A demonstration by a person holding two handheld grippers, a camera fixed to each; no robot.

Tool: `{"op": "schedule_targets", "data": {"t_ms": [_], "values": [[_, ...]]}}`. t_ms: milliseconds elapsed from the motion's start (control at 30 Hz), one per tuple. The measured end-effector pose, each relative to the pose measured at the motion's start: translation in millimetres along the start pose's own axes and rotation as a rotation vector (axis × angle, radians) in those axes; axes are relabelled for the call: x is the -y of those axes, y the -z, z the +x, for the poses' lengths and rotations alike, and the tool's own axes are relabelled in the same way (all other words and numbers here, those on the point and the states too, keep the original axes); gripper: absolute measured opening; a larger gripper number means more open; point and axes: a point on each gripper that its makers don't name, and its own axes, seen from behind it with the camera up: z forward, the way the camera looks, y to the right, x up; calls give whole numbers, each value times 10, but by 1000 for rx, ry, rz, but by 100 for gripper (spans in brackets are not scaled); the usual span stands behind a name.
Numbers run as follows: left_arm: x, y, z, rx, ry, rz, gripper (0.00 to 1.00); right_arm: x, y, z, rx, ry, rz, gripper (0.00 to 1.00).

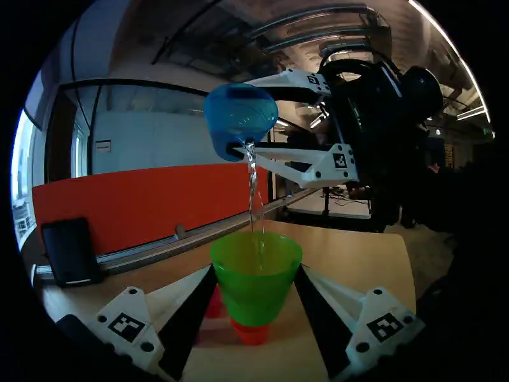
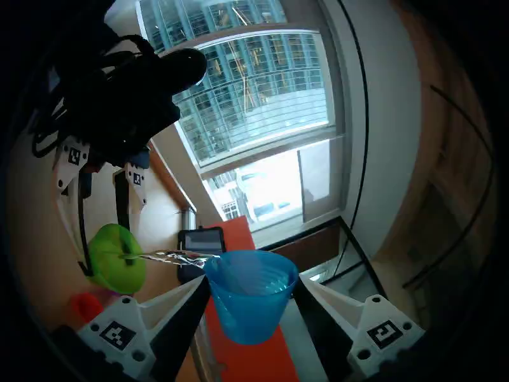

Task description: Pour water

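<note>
Water [image 1: 253,191] in a thin, twisting stream, leaving the lip of the blue cup [image 1: 238,118] and dropping into the open mouth of the green cup [image 1: 256,280] straight below.

In the left gripper view, green cup upright between the two fingers of the left hand-held gripper [image 1: 256,275], both fingers pressed against its sides, clenched on it. Just under its base, a red cup [image 1: 251,332], with a pinkish-red shape [image 1: 215,304] beside that, too hidden to make out. Hard to tell whether green and red touch. All of it over a pale wooden table [image 1: 362,254]. Higher up, blue cup tipped steeply, clamped between the white fingers of the right hand-held gripper [image 1: 245,118], one finger above and one below. Behind, an orange panel [image 1: 140,197] along the far edge of the table, and a dark flat device [image 1: 70,251] standing at the left.

In the right gripper view, blue cup close up between that gripper's own fingers, grasped on both sides, rim toward the lens. Stream running from its rim across to the green cup, held farther off by the left hand-held gripper. Red cup near the green one, dark device just past the blue cup's rim, and a large bright window [image 2: 267,108] beyond.
</note>
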Motion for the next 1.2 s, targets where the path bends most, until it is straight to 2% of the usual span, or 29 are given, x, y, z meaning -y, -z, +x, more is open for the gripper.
{"op": "schedule_targets", "data": {"t_ms": [400, 1200], "values": [[-55, 1, 11, 4, -9, -9, 85, -76, -5, -10, 3, 64, -14, 90], [-68, -39, -3, 8, -7, -12, 84, -201, -9, 23, 4, 202, -28, 90]]}}
